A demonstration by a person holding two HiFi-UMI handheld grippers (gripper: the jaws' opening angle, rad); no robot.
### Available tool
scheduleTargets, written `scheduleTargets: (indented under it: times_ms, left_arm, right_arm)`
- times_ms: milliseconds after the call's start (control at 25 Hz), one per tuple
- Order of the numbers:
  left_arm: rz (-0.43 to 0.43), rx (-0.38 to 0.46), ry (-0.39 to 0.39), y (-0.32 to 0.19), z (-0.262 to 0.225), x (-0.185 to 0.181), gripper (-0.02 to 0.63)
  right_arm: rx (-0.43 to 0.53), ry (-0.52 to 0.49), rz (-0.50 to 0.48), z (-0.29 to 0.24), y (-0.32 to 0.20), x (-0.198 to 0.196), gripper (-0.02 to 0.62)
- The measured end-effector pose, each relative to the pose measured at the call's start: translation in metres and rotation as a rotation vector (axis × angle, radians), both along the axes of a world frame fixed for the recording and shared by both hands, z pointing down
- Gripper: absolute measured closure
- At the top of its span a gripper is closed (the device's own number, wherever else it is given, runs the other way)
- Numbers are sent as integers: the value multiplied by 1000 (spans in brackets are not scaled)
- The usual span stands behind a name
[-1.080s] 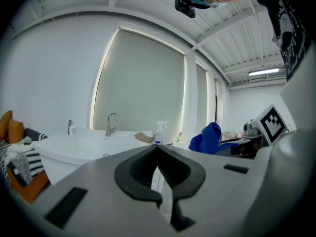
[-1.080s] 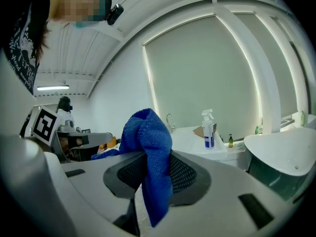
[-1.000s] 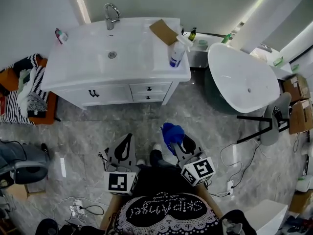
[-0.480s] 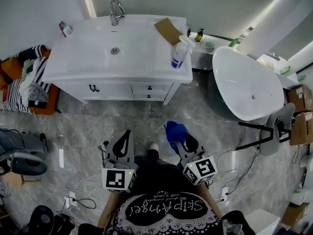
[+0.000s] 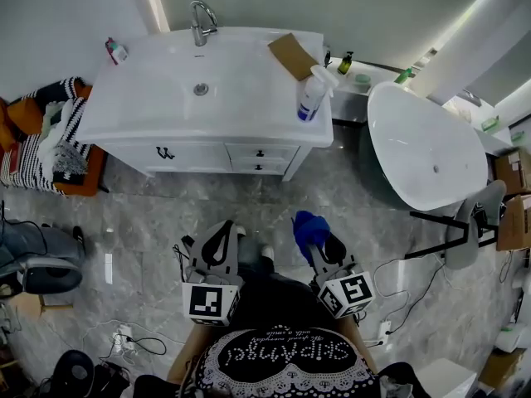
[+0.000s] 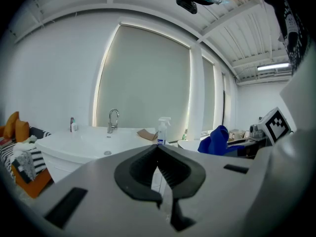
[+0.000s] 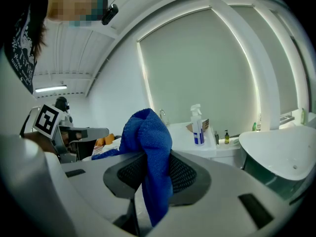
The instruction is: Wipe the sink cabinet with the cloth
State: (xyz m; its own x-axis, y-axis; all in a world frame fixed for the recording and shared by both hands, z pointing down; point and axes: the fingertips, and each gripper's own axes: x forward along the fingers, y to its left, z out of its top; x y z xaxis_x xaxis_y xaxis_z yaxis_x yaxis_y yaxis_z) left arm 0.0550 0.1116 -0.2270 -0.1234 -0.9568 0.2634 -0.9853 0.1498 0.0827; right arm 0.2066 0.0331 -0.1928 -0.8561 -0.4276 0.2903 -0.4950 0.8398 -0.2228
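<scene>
The white sink cabinet (image 5: 211, 152) stands ahead against the wall, its basin top (image 5: 158, 98) carrying a chrome tap (image 5: 202, 21). My right gripper (image 5: 313, 240) is shut on a blue cloth (image 5: 305, 225), which bunches above the jaws and hangs down between them; in the right gripper view the blue cloth (image 7: 148, 152) fills the jaws. My left gripper (image 5: 221, 237) is shut with nothing in it, its pads (image 6: 159, 164) pressed together. Both grippers hover over the floor, well short of the cabinet front.
A spray bottle (image 5: 311, 96) and a brown cardboard piece (image 5: 293, 55) sit on the cabinet's right end. A white bathtub (image 5: 427, 148) lies to the right, with a grey chair (image 5: 465, 222) beside it. Striped fabric on an orange seat (image 5: 50, 143) lies left; cables (image 5: 137, 347) cross the floor.
The view has shifted so the cabinet sits slightly further right and lower in frame. Both grippers keep the same hold and stay side by side near my body.
</scene>
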Motion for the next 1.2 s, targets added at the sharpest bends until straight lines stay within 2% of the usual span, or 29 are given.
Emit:
scheduleTargets:
  times_ms: [160, 320, 560, 920, 1200]
  left_arm:
    - [16, -12, 14, -9, 3, -11, 606]
    - [34, -26, 31, -21, 2, -33, 606]
    - [68, -48, 38, -36, 3, -69, 606]
    - [121, -62, 47, -41, 8, -112, 606]
    - [130, -74, 49, -38, 14, -131, 606]
  right_arm:
    - [-1, 15, 28, 2, -8, -10, 477]
    - [0, 15, 20, -1, -13, -36, 477]
    - [-100, -38, -15, -2, -17, -80, 477]
    - [-92, -12, 10, 3, -23, -121, 477]
    - [-80, -6, 23, 6, -22, -131, 477]
